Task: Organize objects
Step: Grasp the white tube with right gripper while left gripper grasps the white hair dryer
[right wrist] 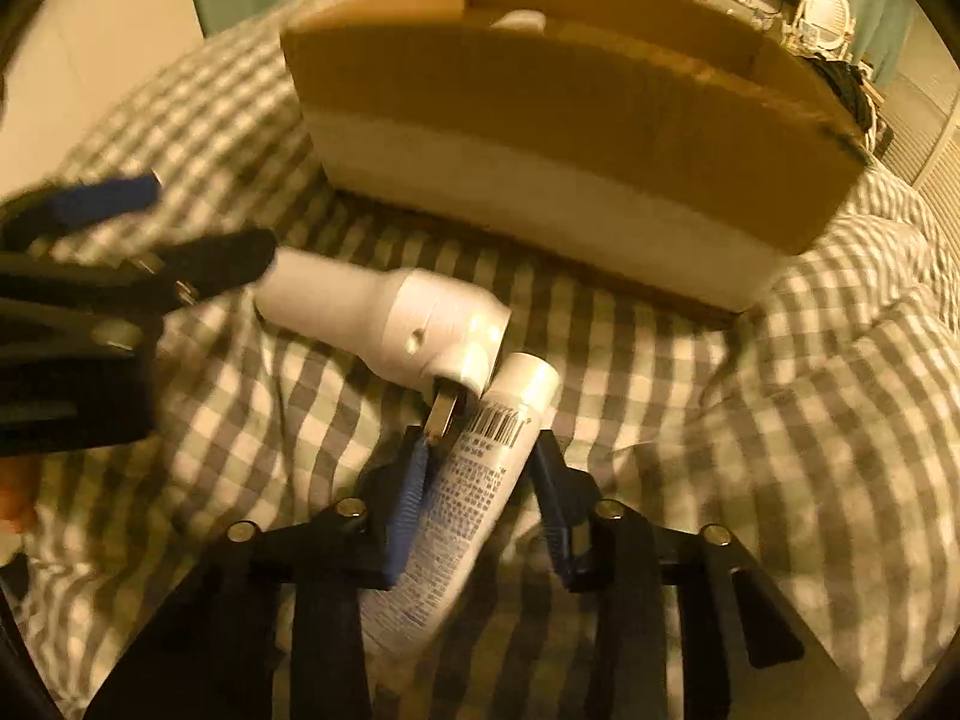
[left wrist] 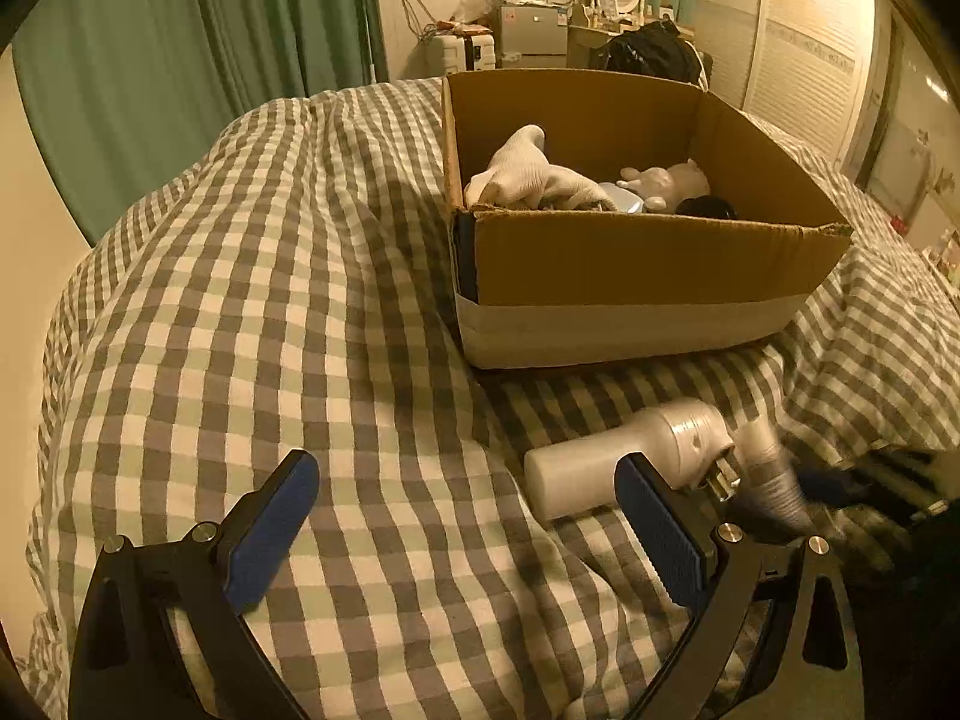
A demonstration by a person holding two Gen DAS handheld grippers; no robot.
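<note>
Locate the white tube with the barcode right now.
In the right wrist view the white tube lies between the right gripper pads, its cap by the white device, before the cardboard box.

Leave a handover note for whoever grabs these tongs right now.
Left tongs: open, empty, hovering over the checked bedspread.
Right tongs: around the white tube, apparently gripping it; the image is blurred.
White device with a metal tip lies on the bed touching the tube's cap, in front of the cardboard box.
Done: white gloves and other items are in the box.
Left: box the tube, then the device.
</note>
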